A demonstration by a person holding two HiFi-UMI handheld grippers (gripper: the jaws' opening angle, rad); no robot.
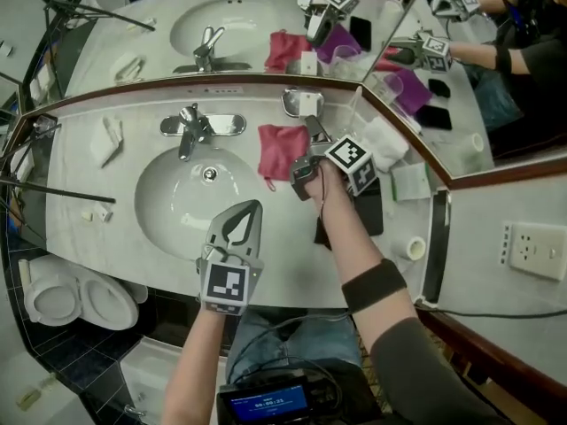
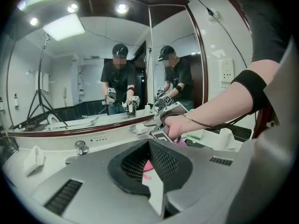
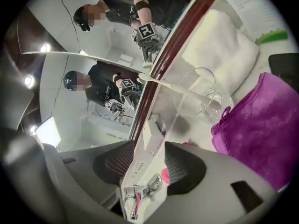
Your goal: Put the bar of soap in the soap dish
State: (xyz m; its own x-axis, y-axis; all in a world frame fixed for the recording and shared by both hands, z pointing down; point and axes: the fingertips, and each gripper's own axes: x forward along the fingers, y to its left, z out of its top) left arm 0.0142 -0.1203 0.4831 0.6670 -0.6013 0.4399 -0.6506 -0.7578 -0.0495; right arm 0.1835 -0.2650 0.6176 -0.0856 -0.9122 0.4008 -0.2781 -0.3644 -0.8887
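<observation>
The soap [image 1: 308, 105] lies in the dish [image 1: 289, 101] by the mirror, so placing looks done. The right gripper [image 1: 314, 132], fingers spread and holding nothing, points at it from 6 o'clock. Next it should back straight off without nudging the bar, whose long axis seems to run 12-to-6. The left gripper [image 1: 251, 211] hovers at 7 o'clock, fingers pressed together.

I stand at a pale marble table [image 1: 97, 237] with an oval sink [image 1: 168, 206] and a chrome faucet [image 1: 191, 129]. Mirrors [image 1: 133, 34] framed in dark wood run along the back and turn the corner at my right. A white toilet [image 1: 75, 299] sits on dark floor tiles [image 1: 27, 361] to my left. Round ceiling lights [image 2: 122, 7] glow in the reflection.
</observation>
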